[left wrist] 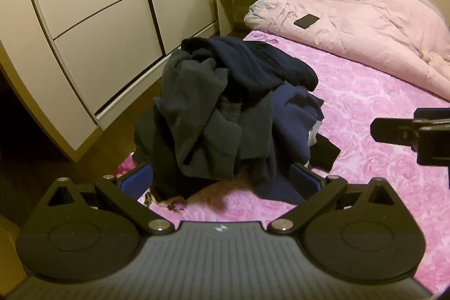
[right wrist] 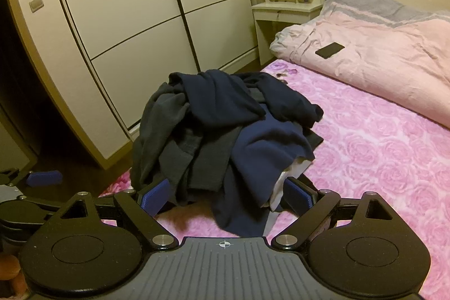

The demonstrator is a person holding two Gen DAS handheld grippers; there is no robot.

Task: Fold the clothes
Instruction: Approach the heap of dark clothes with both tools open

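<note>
A heap of dark clothes [left wrist: 225,114] lies near the left edge of a bed with a pink rose-pattern cover [left wrist: 379,153]. It holds grey, navy and black garments, with a bit of white cloth low on the right [right wrist: 292,173]. My left gripper [left wrist: 222,179] is open, its blue pads on either side of the heap's near foot. My right gripper [right wrist: 227,196] is open too, close in front of the heap [right wrist: 225,131], a navy flap hanging between its pads. Its dark body shows at the right edge of the left wrist view [left wrist: 416,131].
A crumpled pink duvet [left wrist: 365,27] lies at the head of the bed with a black phone [left wrist: 306,20] on it. A white dressing table with a round mirror [right wrist: 287,10] stands beyond. Sliding wardrobe doors [left wrist: 98,4] line the left, across a strip of dark floor.
</note>
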